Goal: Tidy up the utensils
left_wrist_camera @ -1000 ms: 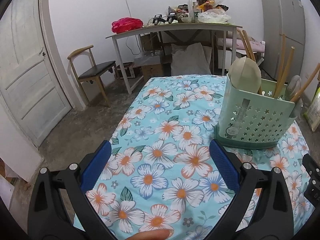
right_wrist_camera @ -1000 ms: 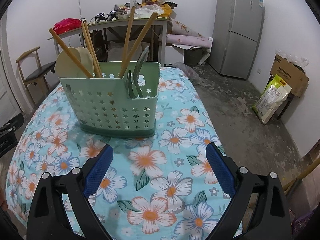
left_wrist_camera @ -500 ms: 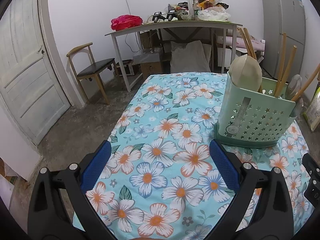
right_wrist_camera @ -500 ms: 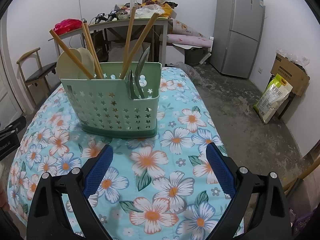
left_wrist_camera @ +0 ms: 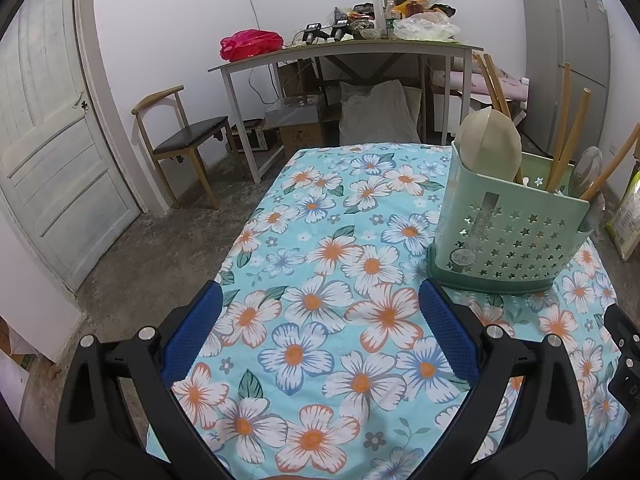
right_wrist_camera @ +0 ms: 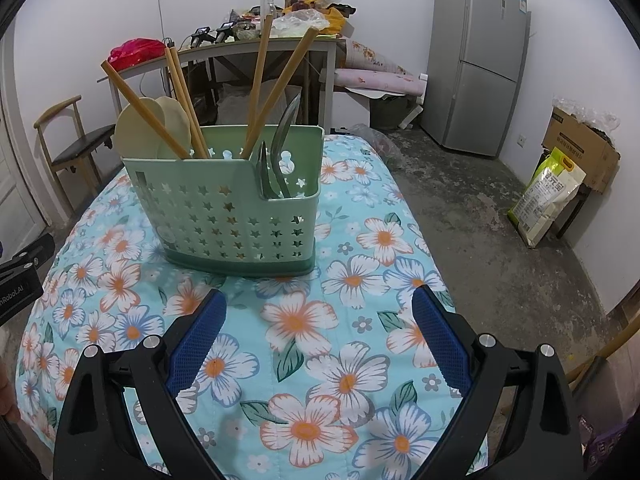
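Observation:
A green utensil caddy (right_wrist_camera: 236, 208) with star cut-outs stands on the floral tablecloth (right_wrist_camera: 312, 360). It holds wooden chopsticks (right_wrist_camera: 262, 80), beige spoons (right_wrist_camera: 138, 128) and metal spoons (right_wrist_camera: 280, 148). In the left wrist view the caddy (left_wrist_camera: 508, 240) sits at the right, with a beige spoon (left_wrist_camera: 488, 148) and chopsticks (left_wrist_camera: 568, 136) sticking up. My left gripper (left_wrist_camera: 320, 320) is open over the cloth, left of the caddy, holding nothing. My right gripper (right_wrist_camera: 318, 320) is open too, just in front of the caddy, with nothing between its blue pads.
A cluttered grey table (left_wrist_camera: 352, 50) stands behind, with boxes and a sack under it. A wooden chair (left_wrist_camera: 180, 140) and a white door (left_wrist_camera: 52, 140) are at the left. A fridge (right_wrist_camera: 480, 60), a cardboard box (right_wrist_camera: 580, 144) and a bag (right_wrist_camera: 548, 196) stand on the right.
Both grippers have drawn back and risen slightly, so the caddy looks a little farther away. Both stay open and the utensils have not moved.

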`<control>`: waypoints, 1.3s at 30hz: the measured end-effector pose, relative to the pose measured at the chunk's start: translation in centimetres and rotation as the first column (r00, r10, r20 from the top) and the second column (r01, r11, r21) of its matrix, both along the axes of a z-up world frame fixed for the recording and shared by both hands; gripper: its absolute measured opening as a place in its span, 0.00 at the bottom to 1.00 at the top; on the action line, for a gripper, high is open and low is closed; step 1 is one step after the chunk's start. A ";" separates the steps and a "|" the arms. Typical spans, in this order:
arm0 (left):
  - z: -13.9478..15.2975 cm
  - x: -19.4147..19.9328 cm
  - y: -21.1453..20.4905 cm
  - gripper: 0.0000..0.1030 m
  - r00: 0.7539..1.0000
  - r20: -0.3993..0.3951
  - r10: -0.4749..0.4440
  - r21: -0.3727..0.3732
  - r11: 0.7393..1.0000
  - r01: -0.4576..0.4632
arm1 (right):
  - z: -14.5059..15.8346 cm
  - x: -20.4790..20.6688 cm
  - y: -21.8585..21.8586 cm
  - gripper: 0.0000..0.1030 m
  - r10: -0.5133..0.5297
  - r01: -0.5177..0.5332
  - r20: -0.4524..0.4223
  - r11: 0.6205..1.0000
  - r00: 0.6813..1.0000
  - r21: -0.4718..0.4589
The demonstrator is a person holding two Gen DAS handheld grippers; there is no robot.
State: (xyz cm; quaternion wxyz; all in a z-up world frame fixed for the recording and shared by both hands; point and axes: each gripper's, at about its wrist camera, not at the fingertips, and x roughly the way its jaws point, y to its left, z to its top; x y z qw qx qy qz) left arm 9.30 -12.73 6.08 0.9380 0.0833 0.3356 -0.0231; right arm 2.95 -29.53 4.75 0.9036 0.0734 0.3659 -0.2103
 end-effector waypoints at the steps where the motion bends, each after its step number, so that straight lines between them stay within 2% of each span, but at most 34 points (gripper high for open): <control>1: 0.0 0.0 0.0 0.92 1.000 0.000 0.000 0.001 1.000 0.000 | 0.0 0.0 0.0 0.89 0.000 0.000 -0.001 1.000 1.000 -0.001; 39: 0.1 0.2 0.1 0.92 1.000 -0.005 -0.001 -0.001 1.000 0.001 | 0.2 0.1 0.2 0.89 0.003 -0.003 -0.001 1.000 1.000 0.001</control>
